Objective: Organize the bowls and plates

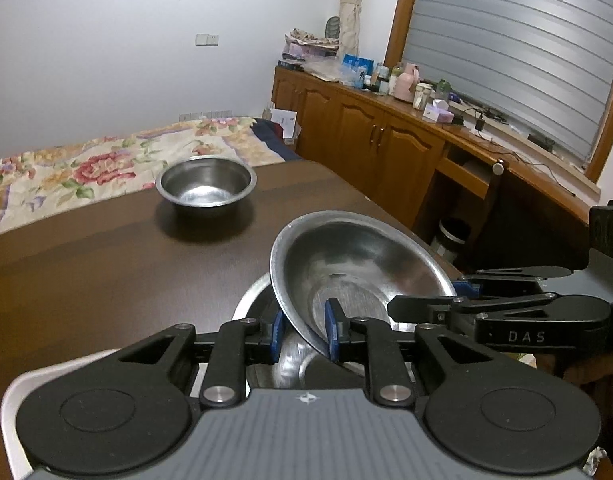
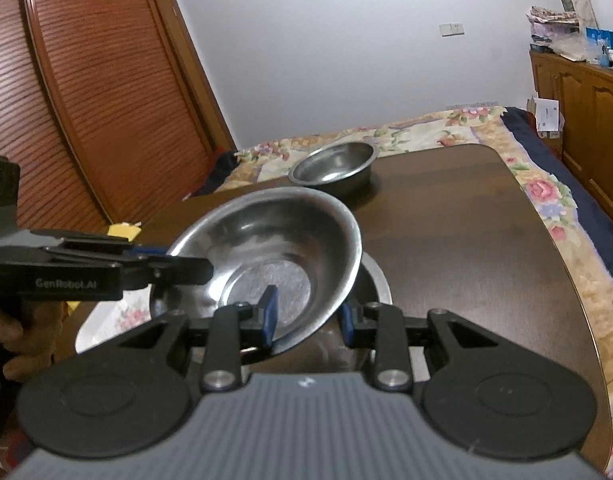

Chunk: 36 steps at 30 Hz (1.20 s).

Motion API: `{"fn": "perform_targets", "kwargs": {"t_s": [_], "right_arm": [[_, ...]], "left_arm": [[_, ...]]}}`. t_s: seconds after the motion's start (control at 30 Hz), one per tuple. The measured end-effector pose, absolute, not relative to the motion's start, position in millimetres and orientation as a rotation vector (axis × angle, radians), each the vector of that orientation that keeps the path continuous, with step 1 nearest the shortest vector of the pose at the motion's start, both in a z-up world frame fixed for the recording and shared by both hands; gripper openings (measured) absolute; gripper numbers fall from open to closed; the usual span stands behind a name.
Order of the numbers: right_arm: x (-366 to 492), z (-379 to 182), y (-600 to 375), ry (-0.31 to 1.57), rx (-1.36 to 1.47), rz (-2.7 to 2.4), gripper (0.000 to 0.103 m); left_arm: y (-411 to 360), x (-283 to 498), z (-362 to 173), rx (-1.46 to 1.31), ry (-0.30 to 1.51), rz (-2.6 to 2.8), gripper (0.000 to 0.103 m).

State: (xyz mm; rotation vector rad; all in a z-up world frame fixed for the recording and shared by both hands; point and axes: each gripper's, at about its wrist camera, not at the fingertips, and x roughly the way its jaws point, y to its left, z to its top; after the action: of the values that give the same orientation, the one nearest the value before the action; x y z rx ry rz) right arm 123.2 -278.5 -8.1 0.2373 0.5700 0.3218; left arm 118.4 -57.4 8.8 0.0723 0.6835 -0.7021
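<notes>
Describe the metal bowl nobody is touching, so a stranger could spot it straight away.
Find the dark brown table in front of the flowered bedspread. At its far end, near the bed, the lone steel bowl sits upright and flat on the wood. Unlike the tilted bowl nearer the cameras, gripped at its rim, it stands apart with nothing under or around it.

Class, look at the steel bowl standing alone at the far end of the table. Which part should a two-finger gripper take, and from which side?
Grip the rolled rim of the far steel bowl, one finger inside and one outside the wall. It stands upright, mouth up, with bare table all round. I would come from above on its near side, since the body looks too wide to span.
</notes>
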Motion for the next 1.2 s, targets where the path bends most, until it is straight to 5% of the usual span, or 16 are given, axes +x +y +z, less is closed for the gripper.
{"fn": "perform_targets", "kwargs": {"t_s": [1.2], "right_arm": [[121.9,-14.6,-259.8,0.605,0.085,0.305,0.032]], "left_arm": [[-55.3,114.0,-19.7,0.103,0.722,-0.672,0.027]]}}
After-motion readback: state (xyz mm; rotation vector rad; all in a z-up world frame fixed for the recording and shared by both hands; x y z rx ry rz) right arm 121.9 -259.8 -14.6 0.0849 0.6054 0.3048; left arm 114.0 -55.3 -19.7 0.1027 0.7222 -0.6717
